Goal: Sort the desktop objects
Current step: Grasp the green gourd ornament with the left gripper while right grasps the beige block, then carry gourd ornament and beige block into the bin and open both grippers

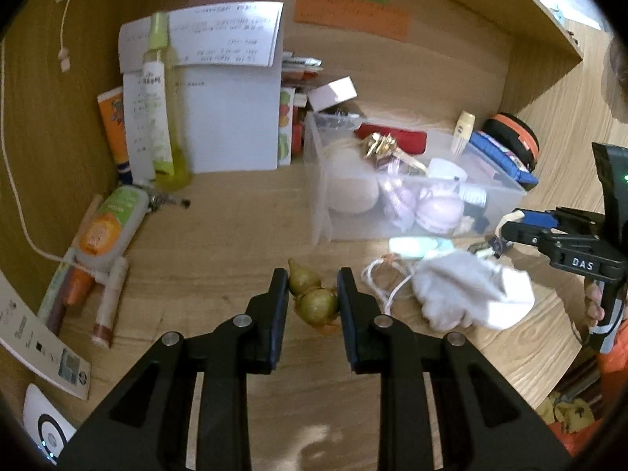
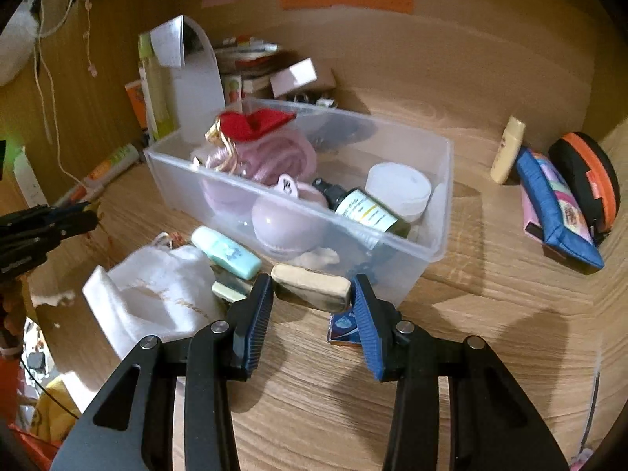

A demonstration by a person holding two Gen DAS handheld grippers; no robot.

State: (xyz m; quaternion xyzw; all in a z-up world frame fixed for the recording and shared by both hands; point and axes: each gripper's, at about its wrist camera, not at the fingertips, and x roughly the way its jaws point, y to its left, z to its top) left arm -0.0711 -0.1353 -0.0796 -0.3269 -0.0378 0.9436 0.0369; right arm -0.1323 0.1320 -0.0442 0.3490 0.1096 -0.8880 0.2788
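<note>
Left wrist view: the left tool [image 1: 312,294] is clenched on a small green gourd-shaped ornament [image 1: 312,299], both fingers pressing its sides, lifted just off the wooden surface [image 1: 219,235]. A white pouch [image 1: 467,294] lies just beside it, with the clear plastic bin [image 1: 412,192] behind. The right tool [image 1: 510,223] enters from the surface's right edge; its body reads "DAS".

Right wrist view: the right tool [image 2: 310,294] grips a cream oblong block [image 2: 312,288] across its ends, near the bin's [image 2: 431,235] front wall. Bare surface lies right of the bin, toward a blue pouch [image 2: 557,212].
</note>
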